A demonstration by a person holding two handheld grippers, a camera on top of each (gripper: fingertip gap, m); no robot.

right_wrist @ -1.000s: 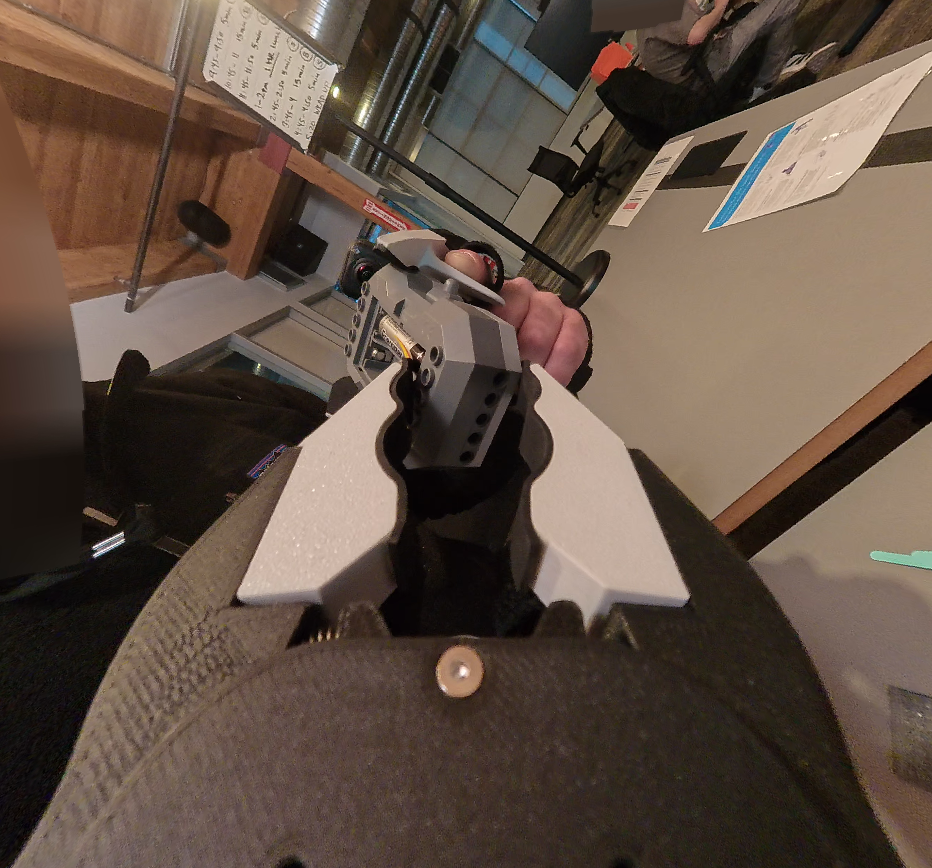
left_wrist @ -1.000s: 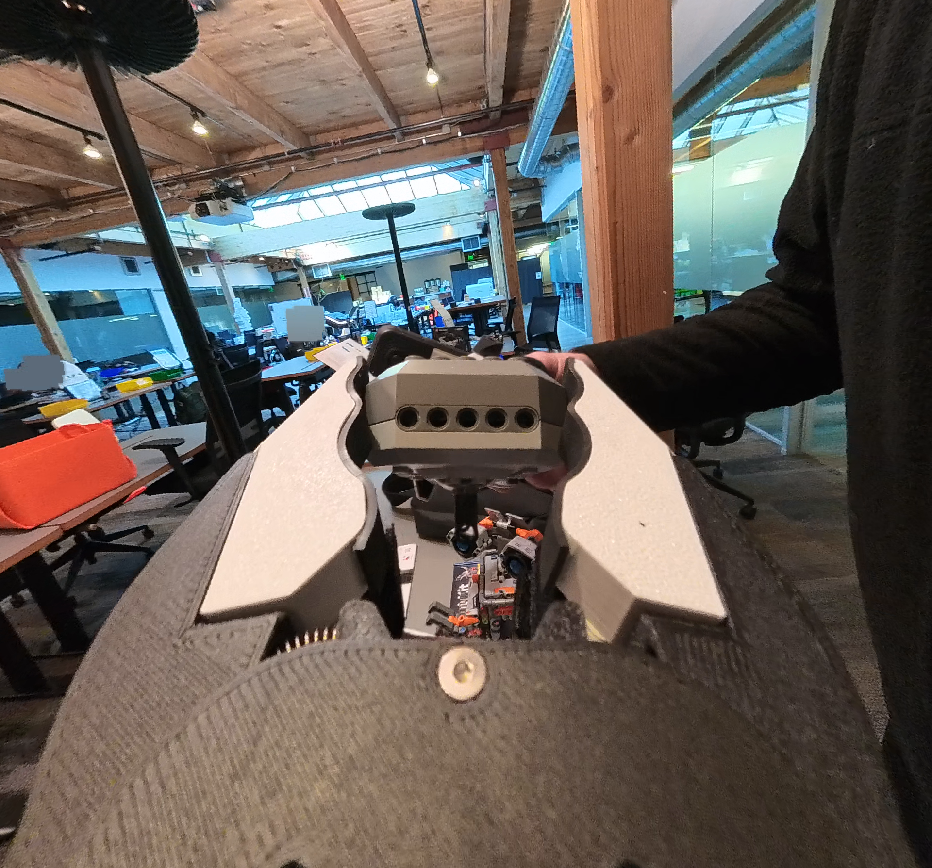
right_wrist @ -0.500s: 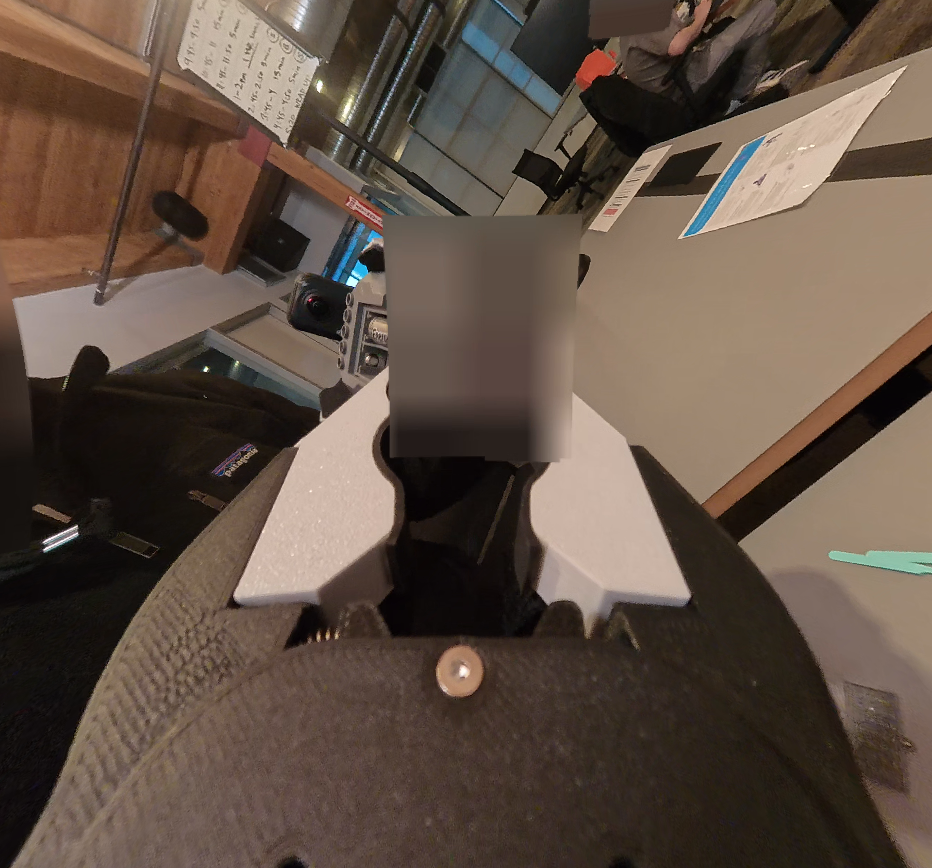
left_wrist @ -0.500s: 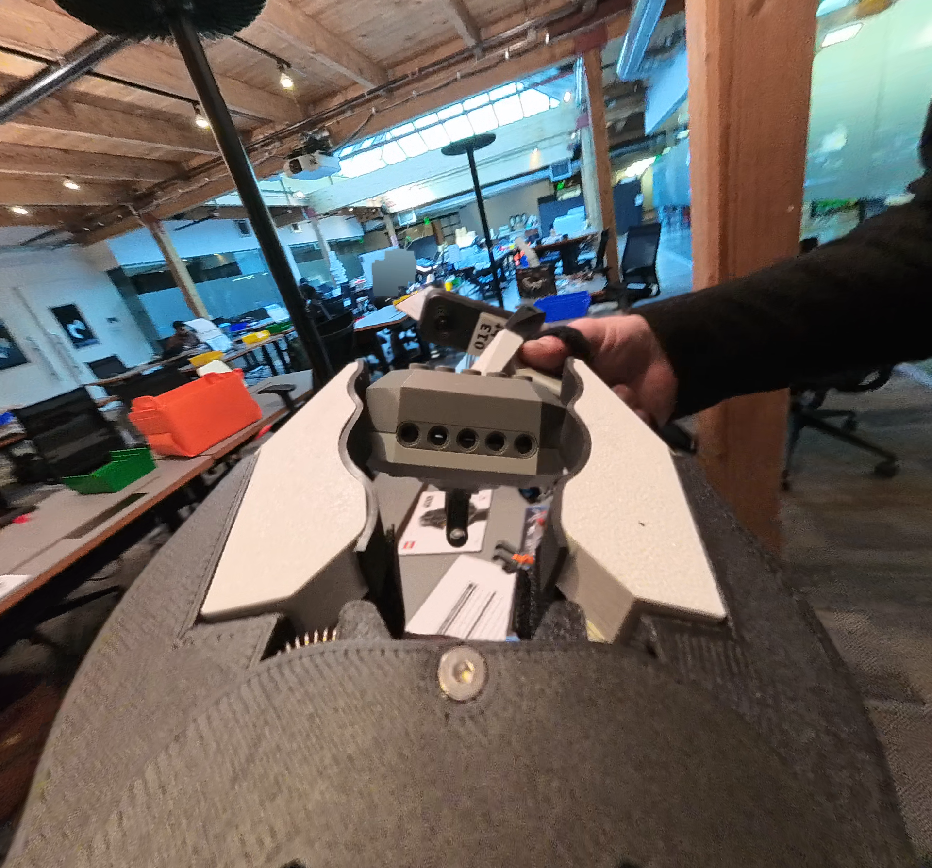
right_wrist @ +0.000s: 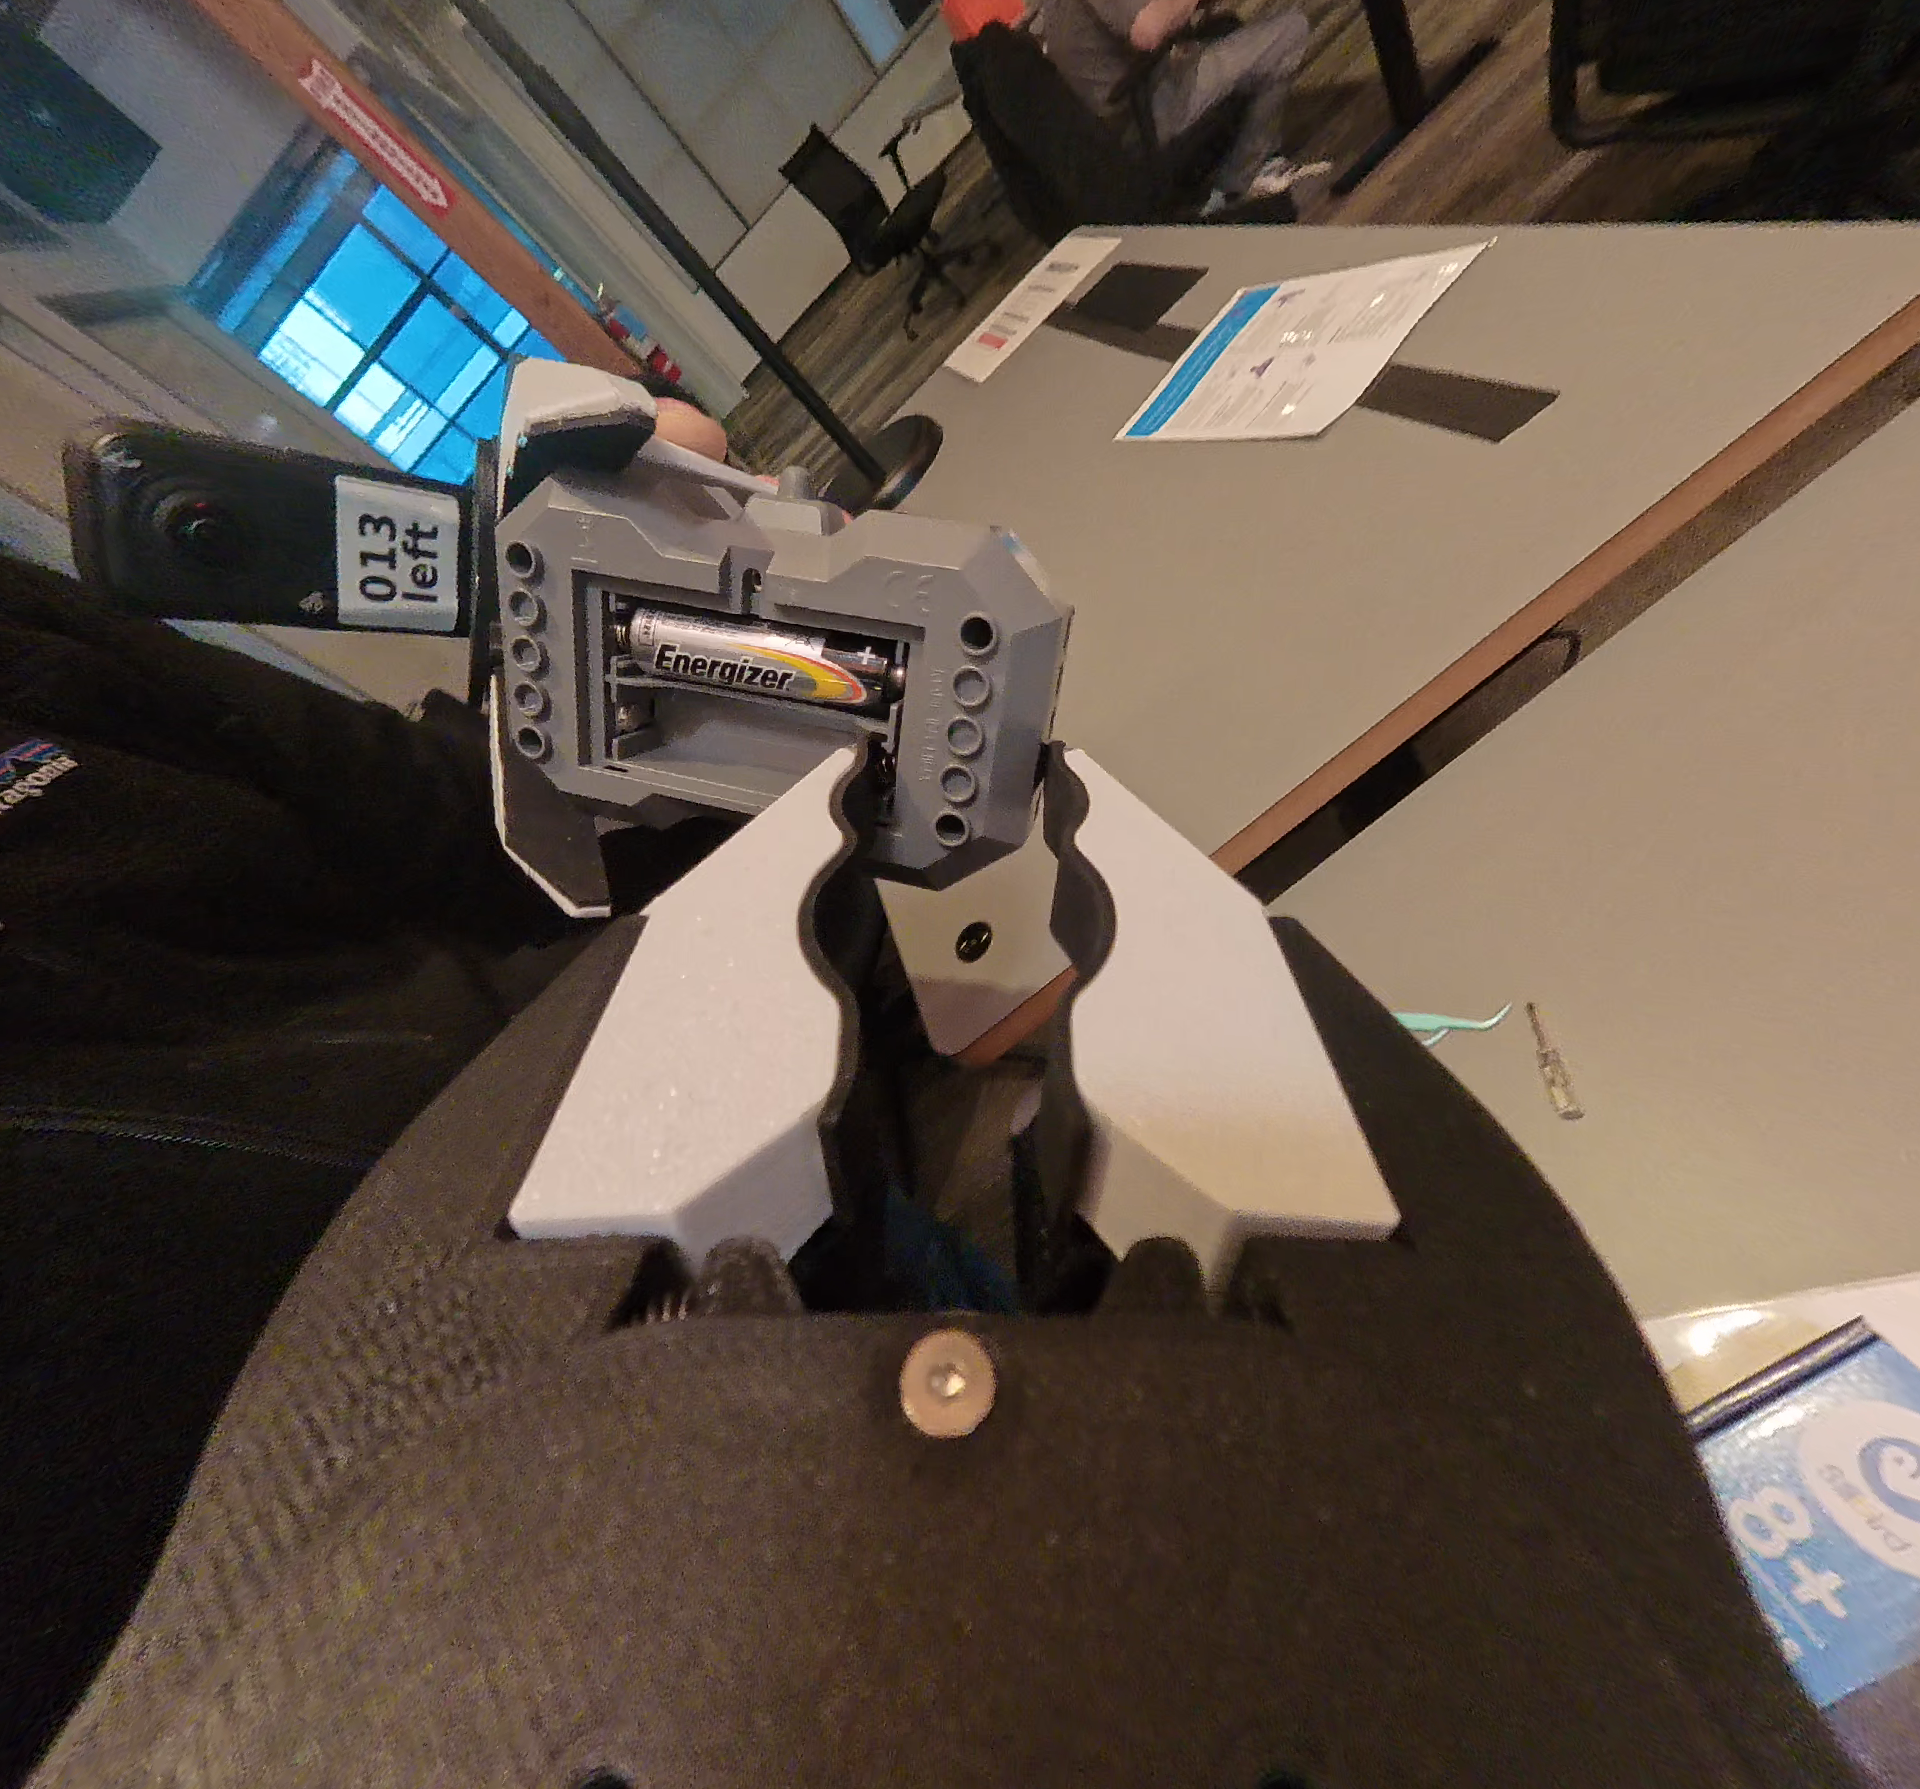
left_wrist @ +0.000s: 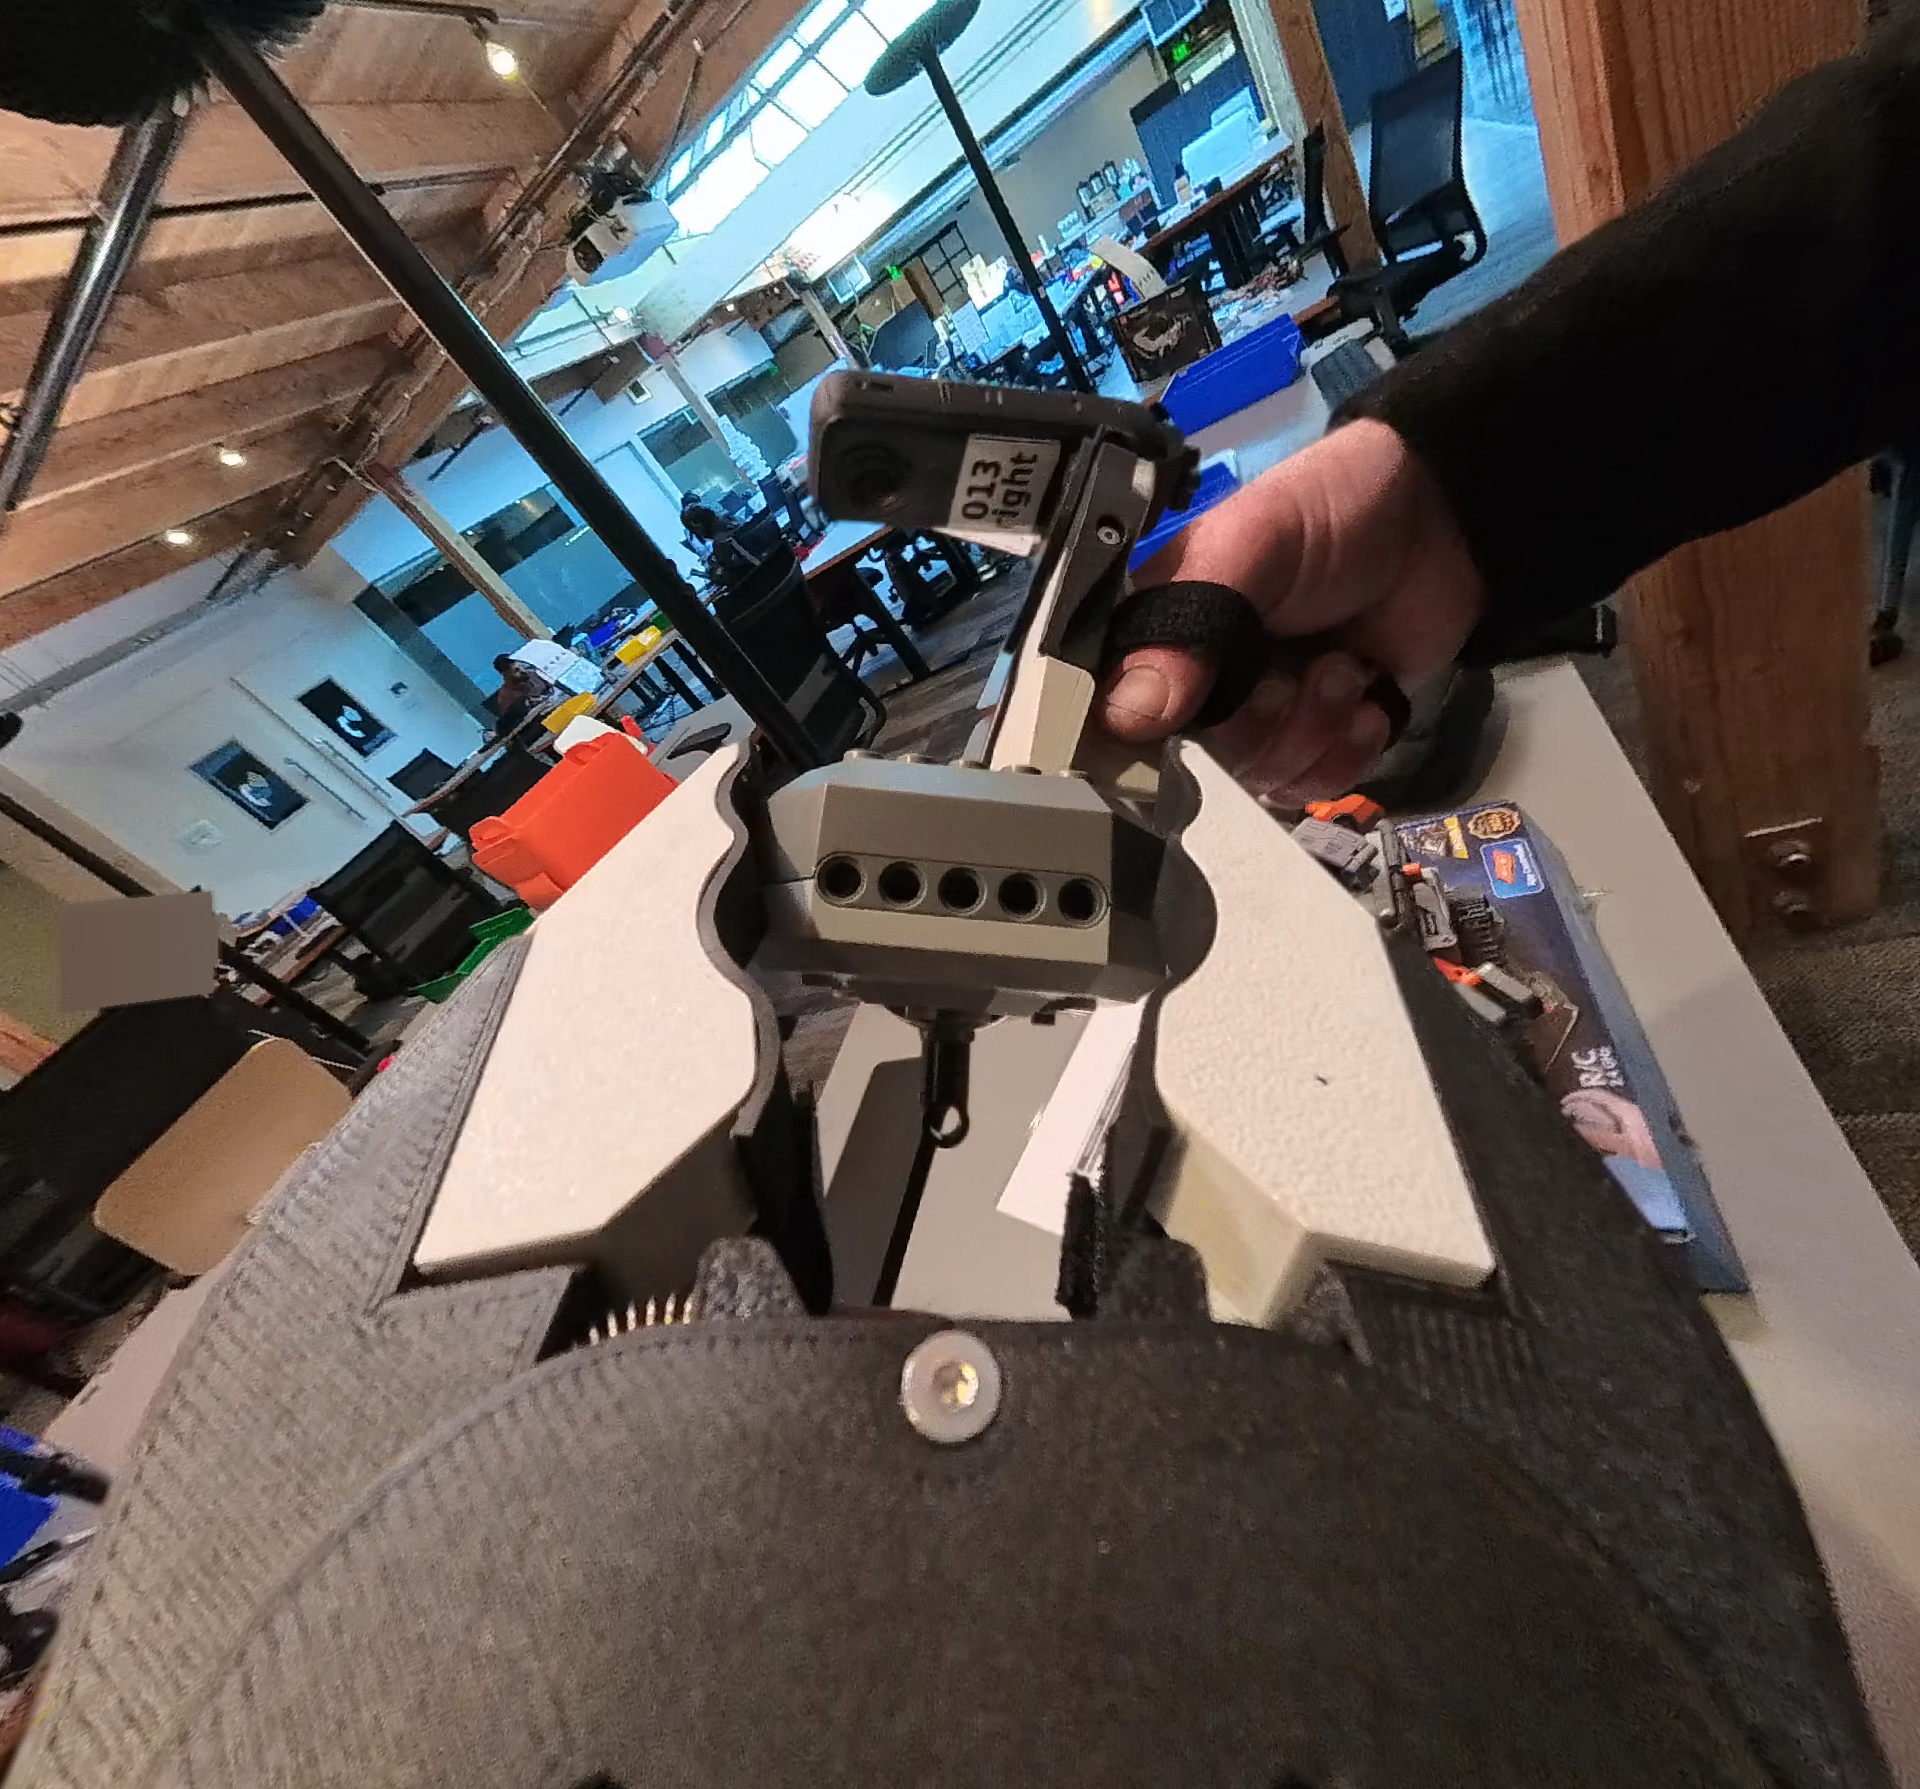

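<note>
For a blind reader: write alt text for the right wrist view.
The right gripper pinches one edge of a grey battery box, its open bay holding one battery. The left gripper grips its far side above a grey table.

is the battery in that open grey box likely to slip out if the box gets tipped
Possibly: the battery lies in an uncovered bay of the grey box, no lid showing. Being round, it would probably roll once out. The box itself looks like rigid plastic, so the right gripper shouldn't deform it.

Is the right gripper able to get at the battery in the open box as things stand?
Probably not: the right gripper is clamped on an edge of the battery box. The battery lies uncovered in its top slot, so only that grip hinders it.
</note>
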